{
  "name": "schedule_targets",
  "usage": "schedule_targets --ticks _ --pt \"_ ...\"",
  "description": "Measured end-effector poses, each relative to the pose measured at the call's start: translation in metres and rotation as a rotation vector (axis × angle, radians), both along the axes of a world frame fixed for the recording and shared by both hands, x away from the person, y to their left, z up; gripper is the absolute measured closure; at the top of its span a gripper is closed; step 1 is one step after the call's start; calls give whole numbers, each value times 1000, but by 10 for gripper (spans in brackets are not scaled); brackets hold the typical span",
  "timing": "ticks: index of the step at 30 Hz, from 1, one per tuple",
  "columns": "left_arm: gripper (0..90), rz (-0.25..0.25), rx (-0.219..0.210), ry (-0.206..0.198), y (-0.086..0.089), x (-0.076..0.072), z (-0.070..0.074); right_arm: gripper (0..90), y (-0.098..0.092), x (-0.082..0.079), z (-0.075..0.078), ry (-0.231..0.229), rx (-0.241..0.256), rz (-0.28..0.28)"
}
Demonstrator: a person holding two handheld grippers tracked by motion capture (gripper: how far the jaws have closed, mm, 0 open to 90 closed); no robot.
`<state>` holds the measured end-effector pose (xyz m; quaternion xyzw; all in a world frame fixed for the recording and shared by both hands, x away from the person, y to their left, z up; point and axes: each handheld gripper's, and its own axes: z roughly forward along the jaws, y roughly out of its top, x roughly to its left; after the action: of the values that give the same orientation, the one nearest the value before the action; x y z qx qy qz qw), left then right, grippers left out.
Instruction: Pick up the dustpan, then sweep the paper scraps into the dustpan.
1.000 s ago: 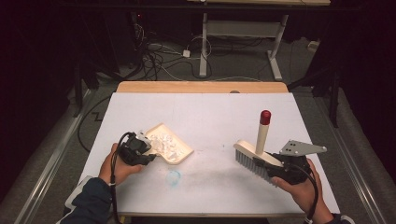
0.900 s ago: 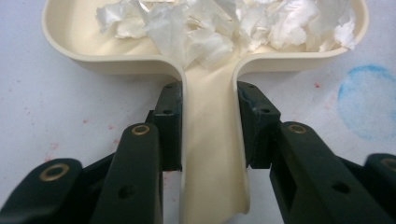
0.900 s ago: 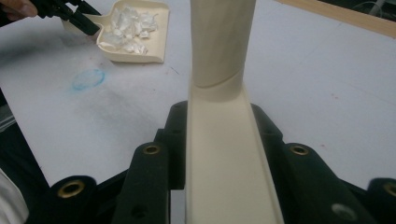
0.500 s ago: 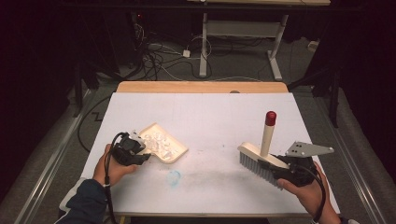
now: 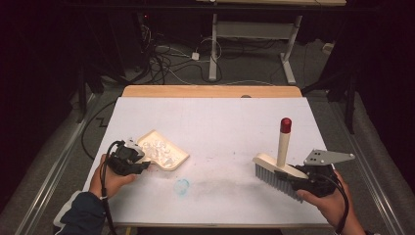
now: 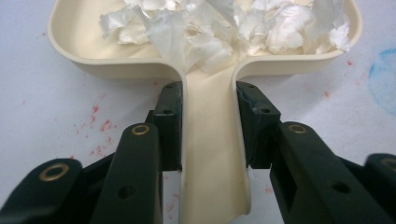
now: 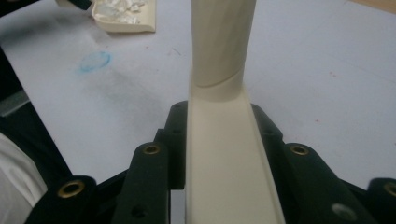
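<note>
Clamping dustpan (image 6: 210, 154) handle: left gripper (image 6: 209, 126) | right gripper (image 7: 219, 135) clamped on brush (image 5: 276, 169) | bristles partly hidden

Dustpan (image 5: 164, 152): cream plastic, flat on the table's left, loaded with white paper scraps (image 6: 224, 23). Hand brush (image 5: 279, 175): cream, grey bristles down, red-tipped handle upright, at right.

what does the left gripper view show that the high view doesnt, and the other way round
Left gripper view alone: the jaws pressed against both sides of the dustpan handle, and red specks on the table. High view alone: the brush with its red-tipped handle upright, clamped in the right gripper, plus both hands and the floor cables. Both: the cream dustpan full of white paper scraps, and the blue smudge.
</note>
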<state>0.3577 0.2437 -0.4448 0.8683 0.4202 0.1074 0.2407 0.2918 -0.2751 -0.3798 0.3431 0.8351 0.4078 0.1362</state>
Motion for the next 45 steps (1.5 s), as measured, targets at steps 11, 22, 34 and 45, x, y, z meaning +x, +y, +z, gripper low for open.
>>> schedule_targets --ticks 11,22,34,45 --pt "630 68 -24 -24 2 0 -2 670 -13 -1 3 70 -35 33" --pt "630 172 -43 -37 -9 5 -8 669 -22 37 -13 183 -33 80" --pt "629 232 -63 -70 -13 6 -6 661 -26 59 -14 193 -53 41" --pt "627 248 -92 -60 -20 1 -6 635 -22 90 -15 200 -65 1"
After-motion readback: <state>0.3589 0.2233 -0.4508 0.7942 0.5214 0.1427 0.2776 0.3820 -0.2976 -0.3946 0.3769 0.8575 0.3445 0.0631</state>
